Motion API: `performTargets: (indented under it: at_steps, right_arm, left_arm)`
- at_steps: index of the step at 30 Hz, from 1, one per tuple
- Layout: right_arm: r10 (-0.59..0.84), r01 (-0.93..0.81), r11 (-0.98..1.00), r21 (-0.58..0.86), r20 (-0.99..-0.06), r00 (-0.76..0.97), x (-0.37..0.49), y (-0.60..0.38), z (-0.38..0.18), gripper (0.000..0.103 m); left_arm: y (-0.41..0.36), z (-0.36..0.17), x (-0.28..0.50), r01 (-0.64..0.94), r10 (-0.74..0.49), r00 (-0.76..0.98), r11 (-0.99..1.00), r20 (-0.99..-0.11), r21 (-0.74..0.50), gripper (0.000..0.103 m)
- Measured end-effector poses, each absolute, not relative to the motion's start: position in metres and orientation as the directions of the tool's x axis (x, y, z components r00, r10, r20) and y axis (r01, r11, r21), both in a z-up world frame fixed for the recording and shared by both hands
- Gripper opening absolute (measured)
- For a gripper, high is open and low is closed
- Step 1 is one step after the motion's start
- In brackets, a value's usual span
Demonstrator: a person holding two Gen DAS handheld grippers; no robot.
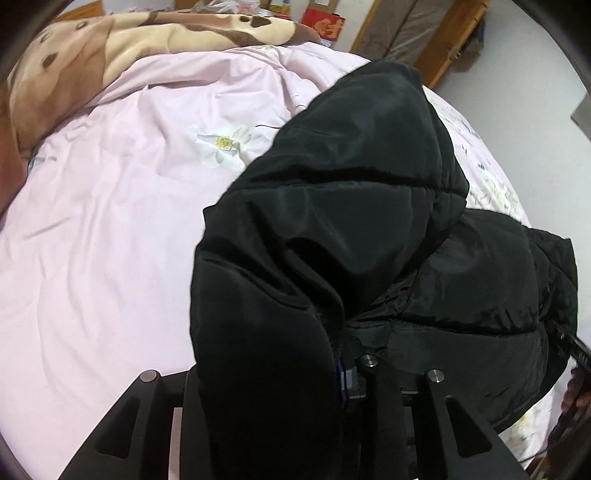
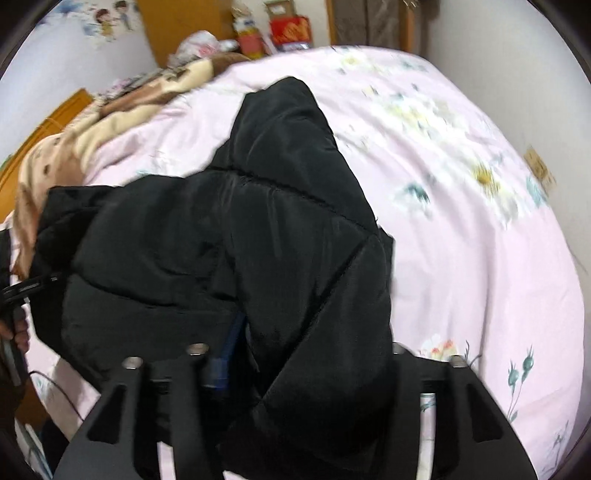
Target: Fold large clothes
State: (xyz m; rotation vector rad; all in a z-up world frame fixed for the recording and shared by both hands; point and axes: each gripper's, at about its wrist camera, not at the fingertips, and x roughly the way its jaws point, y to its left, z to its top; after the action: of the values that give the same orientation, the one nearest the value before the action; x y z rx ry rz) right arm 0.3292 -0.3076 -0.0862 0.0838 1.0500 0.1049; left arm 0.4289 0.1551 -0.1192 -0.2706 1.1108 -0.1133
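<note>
left wrist view: the black jacket fills the middle and right of the frame, bunched in puffy quilted folds over the pink sheet. the left gripper is clenched on the jacket; a thick fold of it runs down between the two black fingers and drapes over the near edge, hiding the tips, with a blue pad showing pressed against the cloth. one long padded section rises away from the gripper toward the far side of the bed. a brown and cream blanket lies crumpled at the head of the bed, touching the sheet. a red box stands beyond it. at the right edge, the other gripper's black body and some fingers of a hand show just beside the jacket.

right wrist view: the same jacket lies heaped on the sheet, left of centre, one padded section pointing toward the far end. the right gripper is grasping the jacket; cloth is bunched between its fingers and spills over them, with a blue pad against the fold. the blanket lies at far left. the picture is blurred on the right side.
</note>
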Motion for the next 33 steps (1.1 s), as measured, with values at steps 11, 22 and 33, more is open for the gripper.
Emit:
performTargets:
  at_steps: [11, 22, 33]
  right_arm:
    - [0.379, -0.007, 0.917, 0.4, -0.862, 0.336, 0.373, -0.345, -0.154, 0.093]
    - [0.403, -0.096, 0.912, 0.399, -0.829, 0.387, 0.359, -0.319, -0.133, 0.033]
    - [0.474, -0.187, 0.87, 0.455, -0.674, 0.566, 0.317, -0.299, -0.049, 0.017]
  left_arm:
    - [0.15, -0.158, 0.438, -0.052, -0.217, 0.365, 0.966, -0.905, -0.253, 0.053]
    - [0.13, -0.132, 0.42, -0.055, -0.213, 0.4, 0.965, -0.892, -0.255, 0.035]
    - [0.14, -0.062, 0.398, -0.019, -0.254, 0.528, 0.951, -0.81, -0.31, 0.025]
